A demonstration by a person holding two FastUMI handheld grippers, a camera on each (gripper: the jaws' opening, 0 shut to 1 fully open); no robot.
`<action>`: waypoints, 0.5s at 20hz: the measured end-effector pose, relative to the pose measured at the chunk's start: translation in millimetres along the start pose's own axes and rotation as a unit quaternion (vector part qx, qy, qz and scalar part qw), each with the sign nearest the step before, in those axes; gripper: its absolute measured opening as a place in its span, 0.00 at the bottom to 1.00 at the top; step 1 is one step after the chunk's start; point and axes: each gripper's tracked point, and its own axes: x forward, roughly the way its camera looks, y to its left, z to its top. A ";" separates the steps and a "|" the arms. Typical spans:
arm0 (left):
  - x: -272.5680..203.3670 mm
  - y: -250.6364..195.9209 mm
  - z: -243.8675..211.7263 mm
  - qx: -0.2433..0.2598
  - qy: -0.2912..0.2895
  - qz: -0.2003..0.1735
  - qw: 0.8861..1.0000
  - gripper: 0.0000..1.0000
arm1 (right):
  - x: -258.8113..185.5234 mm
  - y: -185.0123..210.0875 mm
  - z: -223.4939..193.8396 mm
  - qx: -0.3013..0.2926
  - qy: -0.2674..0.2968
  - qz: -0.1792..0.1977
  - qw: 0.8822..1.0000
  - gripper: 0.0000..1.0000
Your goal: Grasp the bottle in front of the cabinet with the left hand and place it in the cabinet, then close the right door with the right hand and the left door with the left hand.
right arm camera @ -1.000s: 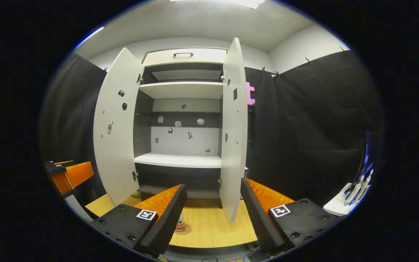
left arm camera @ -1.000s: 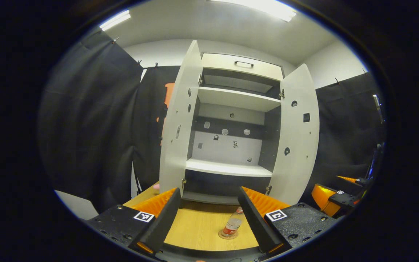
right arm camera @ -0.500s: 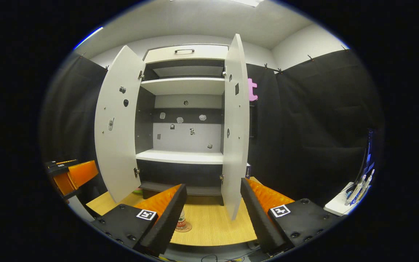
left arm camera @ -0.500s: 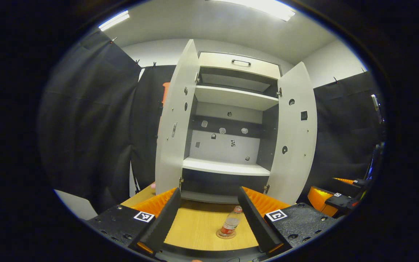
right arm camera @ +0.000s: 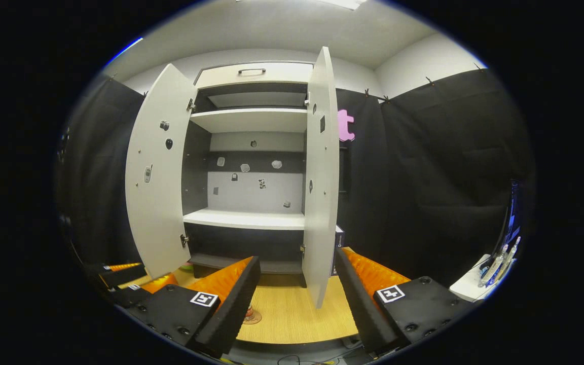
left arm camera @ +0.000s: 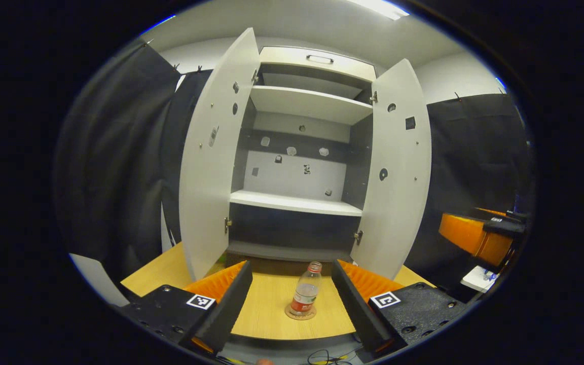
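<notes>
A clear plastic bottle (left arm camera: 306,290) with a red label and red cap stands upright on a round coaster (left arm camera: 299,313) on the wooden table (left arm camera: 266,314), in front of the white cabinet (left arm camera: 297,203). Both cabinet doors are swung wide: the left door (left arm camera: 206,152) and the right door (left arm camera: 398,172). My left gripper (left arm camera: 291,271) is open, and the bottle stands ahead between its fingers, untouched. My right gripper (right arm camera: 297,261) is open and holds nothing, facing the right door (right arm camera: 320,177) nearly edge-on. In the right gripper view a finger hides the bottle, with the coaster's edge (right arm camera: 253,318) peeking out.
The middle shelf (left arm camera: 294,204) and upper shelf (left arm camera: 307,104) are bare. A shut drawer (left arm camera: 317,58) tops the cabinet. The right gripper's body (left arm camera: 479,235) shows far right; the left gripper's body (right arm camera: 130,279) shows lower left. A white stand (right arm camera: 479,285) with small items sits right.
My left gripper has dropped and moved in towards the cabinet, and the bottle now stands centred between its fingers. The right gripper has barely shifted.
</notes>
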 end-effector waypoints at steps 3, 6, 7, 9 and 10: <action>17.6 -8.3 -32.8 -0.003 0.020 -0.007 1.000 0.96 | 1.8 -4.0 -1.0 -0.001 0.003 0.001 1.000 0.89; 38.3 -14.4 -65.9 0.004 0.045 -0.011 0.999 0.96 | 5.2 -9.8 -1.1 -0.007 0.006 0.002 1.000 0.97; 45.3 -18.0 -75.7 0.003 0.052 -0.014 0.999 0.96 | 6.2 -11.9 -1.9 -0.009 0.007 0.001 1.000 0.97; 61.2 -23.3 -92.5 0.004 0.061 -0.018 0.998 0.96 | 9.8 -17.5 -1.5 -0.011 0.009 -0.001 1.000 0.97; 69.5 -25.4 -100.3 0.006 0.066 -0.019 0.998 0.96 | 12.1 -21.2 -0.8 -0.011 0.009 -0.002 1.000 0.97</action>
